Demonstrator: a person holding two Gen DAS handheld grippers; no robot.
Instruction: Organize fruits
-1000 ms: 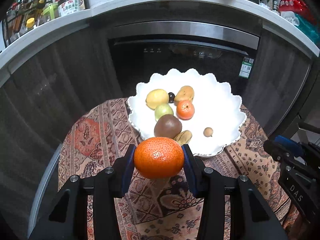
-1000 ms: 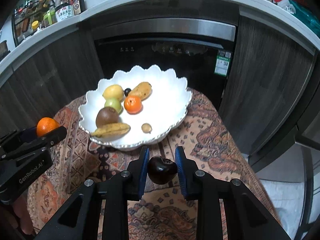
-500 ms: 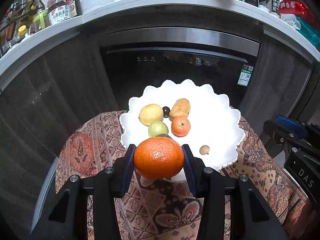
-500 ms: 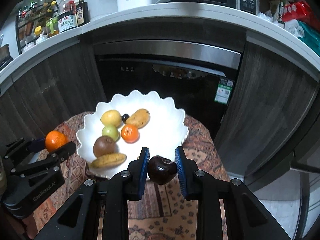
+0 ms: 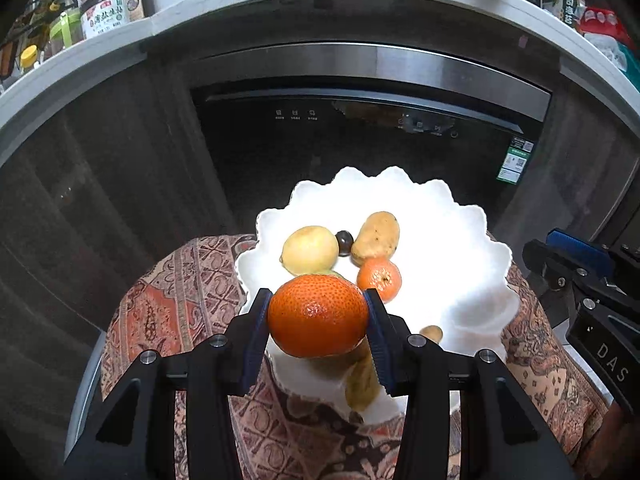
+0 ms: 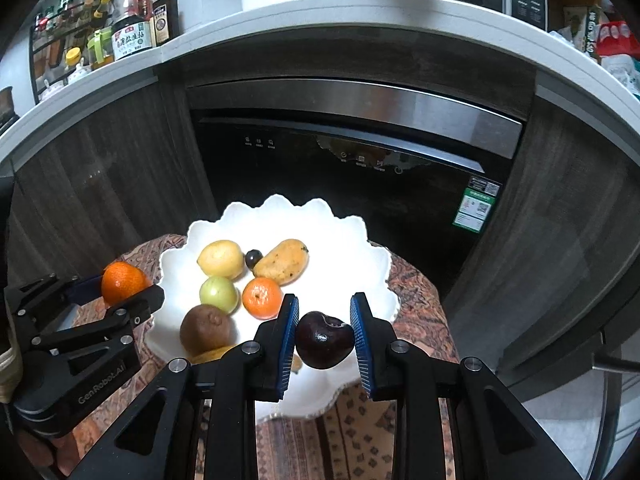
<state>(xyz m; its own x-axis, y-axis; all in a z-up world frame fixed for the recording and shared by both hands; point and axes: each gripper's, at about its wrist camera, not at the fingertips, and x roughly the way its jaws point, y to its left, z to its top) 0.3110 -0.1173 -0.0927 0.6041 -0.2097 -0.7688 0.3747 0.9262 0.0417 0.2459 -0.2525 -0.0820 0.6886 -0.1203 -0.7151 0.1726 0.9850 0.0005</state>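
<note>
Left hand-held gripper clamps an orange over the near rim of the white plate. Right hand-held gripper pinches a dark cherry above the same plate, likely for drop-off beside the fruit gathered there on the patterned tabletop.

Plate right half bare; fruit cluster crowds left half.

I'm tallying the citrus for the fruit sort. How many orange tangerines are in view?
2. One tangerine is clamped in the left gripper near the plate's edge; a smaller one lies on the plate beside the mango. Others may be hidden behind the grippers.
</note>
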